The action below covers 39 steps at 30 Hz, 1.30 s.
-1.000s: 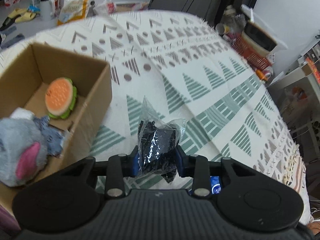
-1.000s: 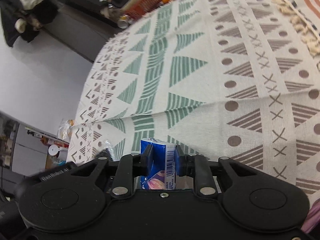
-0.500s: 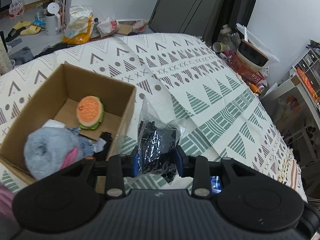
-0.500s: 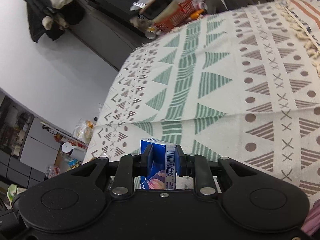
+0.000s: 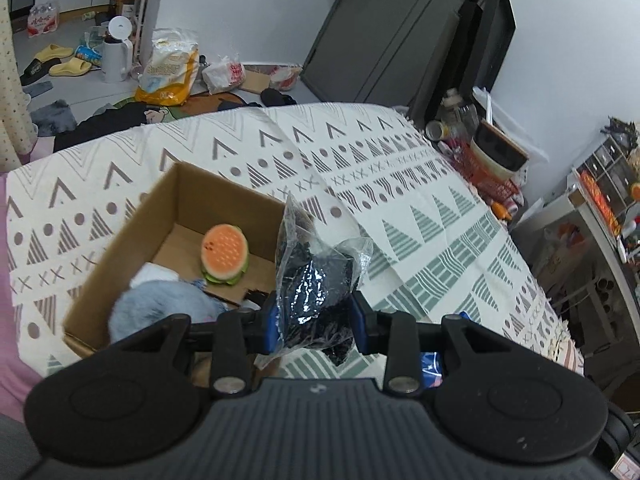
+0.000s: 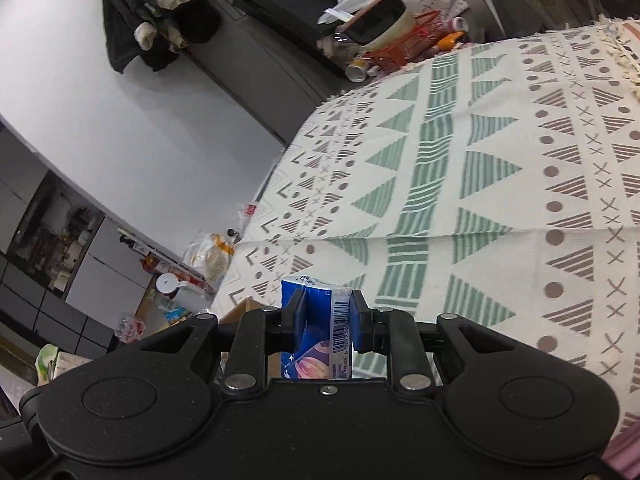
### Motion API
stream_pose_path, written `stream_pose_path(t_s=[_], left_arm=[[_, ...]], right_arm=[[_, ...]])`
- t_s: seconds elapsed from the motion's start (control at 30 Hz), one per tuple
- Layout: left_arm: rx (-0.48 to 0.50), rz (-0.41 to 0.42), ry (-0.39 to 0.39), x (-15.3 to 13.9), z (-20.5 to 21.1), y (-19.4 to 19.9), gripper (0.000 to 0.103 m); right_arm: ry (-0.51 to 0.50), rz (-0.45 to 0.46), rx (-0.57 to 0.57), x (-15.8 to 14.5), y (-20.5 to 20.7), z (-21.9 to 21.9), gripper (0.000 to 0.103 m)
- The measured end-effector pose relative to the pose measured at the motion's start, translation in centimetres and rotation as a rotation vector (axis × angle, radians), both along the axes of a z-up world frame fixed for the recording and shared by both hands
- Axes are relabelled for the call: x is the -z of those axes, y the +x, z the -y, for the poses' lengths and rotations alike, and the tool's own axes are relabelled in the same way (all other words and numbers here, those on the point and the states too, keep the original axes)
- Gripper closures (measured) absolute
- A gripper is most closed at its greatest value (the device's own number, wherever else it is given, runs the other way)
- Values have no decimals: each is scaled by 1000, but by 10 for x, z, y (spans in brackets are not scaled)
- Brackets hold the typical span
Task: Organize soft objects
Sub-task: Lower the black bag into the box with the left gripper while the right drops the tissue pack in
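Housings of black plastic fill the bottom of both views and hide whatever lies right under my hands. My left tongs [image 5: 314, 326] are closed down on a crinkly clear plastic bag of black, stringy stuff [image 5: 316, 280]; what the contents are I cannot make out through the glare on the film. The blue pads [image 5: 269, 322] squeeze the bag's lower half, and its pointed top stands up above them, over the right wall of the open brown cardboard box [image 5: 132, 236]. Inside the box sits a round plush burger with an orange top and a green rim [image 5: 225, 254], and nearer me a fuzzy grey-blue soft toy [image 5: 160, 306], blurred and partly cut off by my left housing. A bit of white sits behind it, too hidden to name. The box rests on a cream woven cloth printed with green and brown triangles, dots and crosses [image 5: 400, 184], creased here and there.

My right tongs [image 6: 323, 320] are shut narrow on a small blue soft pack with a barcode strip down one side [image 6: 320, 320]. It stands upright between the pads, its lower end lost behind the housing (the pinkish print there is unreadable). Past it runs the same patterned cloth [image 6: 480, 160], and a sliver of brown cardboard [image 6: 246, 306] peeks beside the left finger.
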<state>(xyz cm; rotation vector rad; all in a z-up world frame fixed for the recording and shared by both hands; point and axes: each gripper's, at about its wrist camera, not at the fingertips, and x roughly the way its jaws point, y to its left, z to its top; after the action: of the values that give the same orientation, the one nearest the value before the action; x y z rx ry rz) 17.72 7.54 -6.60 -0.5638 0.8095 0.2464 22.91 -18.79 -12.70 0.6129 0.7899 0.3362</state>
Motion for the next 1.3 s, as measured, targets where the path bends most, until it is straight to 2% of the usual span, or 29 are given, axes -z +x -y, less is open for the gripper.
stream_pose_path(t_s=[0.27,0.53,0.83,1.17,1.27,1.3], left_arm=[[-34,22,-7,-5,-35,-10,69],[-70,1,-46,9,-71,-13,69],[-91,-18,-94,29,-102,-7,69],[-79,-54,-130,49,-119,8,68],[-80,-66,-113,49,-118,11,66],[-78,-62,-112,49,-118,12,65]], right_arm=[[-10,66,-51,-14,-3,-29,81],[29,59,-118,-20,0,-61,81],[-31,75,-184,-18,3,-100,81],[-88,98,-217,-10,8,-132,81],[-76,102,-245,-8,9,-136,74],[-80,98,-253,-8,10,-137,69]])
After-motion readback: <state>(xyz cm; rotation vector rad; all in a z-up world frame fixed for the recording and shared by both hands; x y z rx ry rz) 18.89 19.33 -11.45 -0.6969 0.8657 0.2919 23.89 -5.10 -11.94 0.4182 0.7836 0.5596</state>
